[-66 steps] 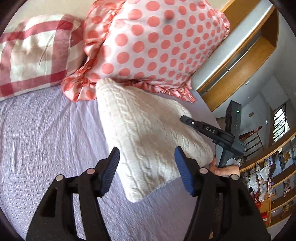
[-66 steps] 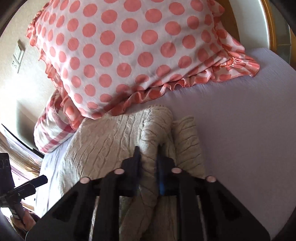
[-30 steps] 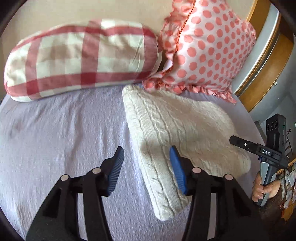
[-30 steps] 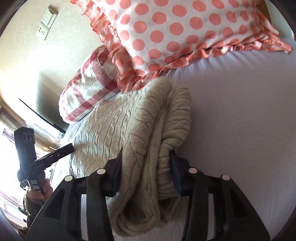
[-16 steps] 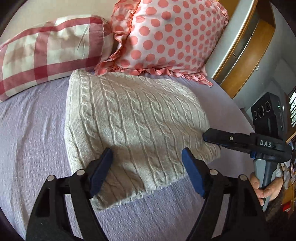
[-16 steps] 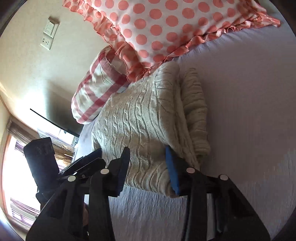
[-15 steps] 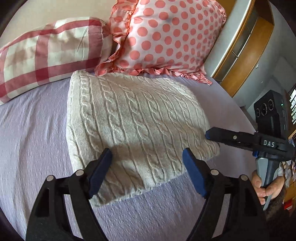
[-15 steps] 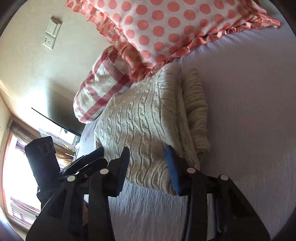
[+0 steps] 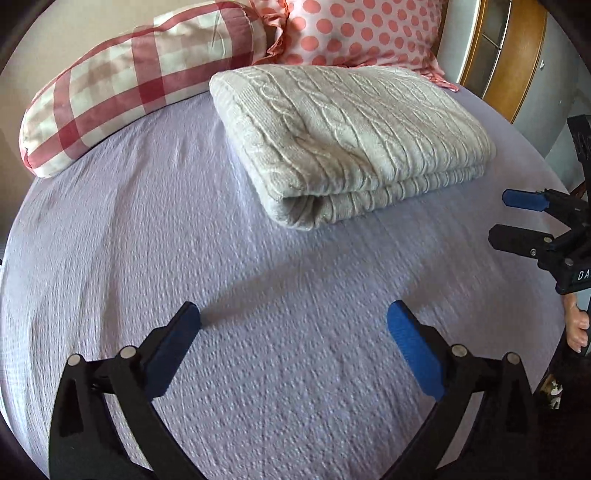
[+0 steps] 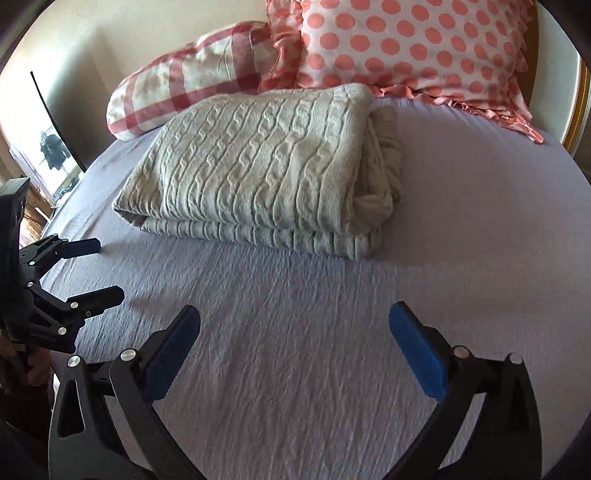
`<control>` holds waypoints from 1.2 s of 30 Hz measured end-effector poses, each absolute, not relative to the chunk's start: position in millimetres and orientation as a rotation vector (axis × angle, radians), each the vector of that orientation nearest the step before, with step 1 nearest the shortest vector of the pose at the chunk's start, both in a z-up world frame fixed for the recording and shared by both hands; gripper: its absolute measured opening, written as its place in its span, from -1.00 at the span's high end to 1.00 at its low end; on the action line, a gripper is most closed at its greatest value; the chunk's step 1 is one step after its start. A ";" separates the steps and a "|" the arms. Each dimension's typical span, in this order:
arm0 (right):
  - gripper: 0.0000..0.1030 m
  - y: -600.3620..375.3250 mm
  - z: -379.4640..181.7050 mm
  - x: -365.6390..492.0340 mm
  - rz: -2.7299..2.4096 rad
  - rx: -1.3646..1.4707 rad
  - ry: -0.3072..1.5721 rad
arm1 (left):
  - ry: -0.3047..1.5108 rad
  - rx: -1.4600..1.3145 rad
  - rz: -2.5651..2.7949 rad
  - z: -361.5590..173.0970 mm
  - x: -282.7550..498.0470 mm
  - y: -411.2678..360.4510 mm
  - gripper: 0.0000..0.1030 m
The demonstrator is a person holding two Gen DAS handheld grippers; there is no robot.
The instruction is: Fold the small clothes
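Observation:
A cream cable-knit sweater [image 9: 343, 136] lies folded in a flat stack on the lilac bedsheet [image 9: 258, 332], up by the pillows; it also shows in the right wrist view [image 10: 258, 173]. My left gripper [image 9: 293, 321] is open and empty, low over the bare sheet and well short of the sweater. My right gripper [image 10: 295, 321] is open and empty too, likewise back from the sweater. Each gripper shows in the other's view: the right one [image 9: 506, 218] at the right edge, the left one [image 10: 107, 269] at the left edge.
A red-and-white checked bolster pillow [image 9: 125, 77] and a pink polka-dot pillow [image 9: 354, 29] lie against the wall behind the sweater. A wooden headboard frame [image 9: 517, 62] stands at the right. The bed's edge runs along the left in the right wrist view [image 10: 70, 195].
Both grippers have pulled back from the sweater and opened wide. The right gripper let go of the sweater's folded edge earlier; the sweater now rests alone on the sheet.

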State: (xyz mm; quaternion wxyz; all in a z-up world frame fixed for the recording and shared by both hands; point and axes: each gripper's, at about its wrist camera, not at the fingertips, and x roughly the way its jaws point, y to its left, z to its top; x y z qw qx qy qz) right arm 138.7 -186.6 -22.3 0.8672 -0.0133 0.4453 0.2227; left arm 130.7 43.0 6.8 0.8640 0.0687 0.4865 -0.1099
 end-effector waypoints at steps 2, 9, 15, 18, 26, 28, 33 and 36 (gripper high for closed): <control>-0.97 -180.5 -26.0 134.7 0.424 -0.081 0.920 | 1.007 0.132 -0.228 7.1 130.8 43.5 -0.97; -0.97 -174.5 -30.3 130.4 0.384 -0.127 0.913 | 0.999 0.124 -0.207 6.9 129.5 45.8 -0.97; -0.97 -175.2 -30.2 129.7 0.383 -0.126 0.912 | 0.998 0.125 -0.207 6.1 129.7 45.2 -0.97; -0.97 -174.0 -30.5 129.2 0.384 -0.128 0.912 | 0.998 0.124 -0.207 5.8 129.6 45.4 -0.97; -0.97 -175.1 -30.5 129.4 0.385 -0.128 0.911 | 0.998 0.125 -0.208 5.9 130.0 45.2 -0.97; -0.97 -175.1 -30.5 129.4 0.385 -0.128 0.911 | 0.998 0.124 -0.208 5.8 130.0 45.2 -0.97; -0.97 -175.2 -30.5 129.4 0.384 -0.127 0.911 | 0.998 0.124 -0.207 5.8 130.1 45.1 -0.97; -0.97 -174.5 -30.6 129.2 0.384 -0.127 0.911 | 0.998 0.124 -0.207 5.8 130.2 45.2 -0.97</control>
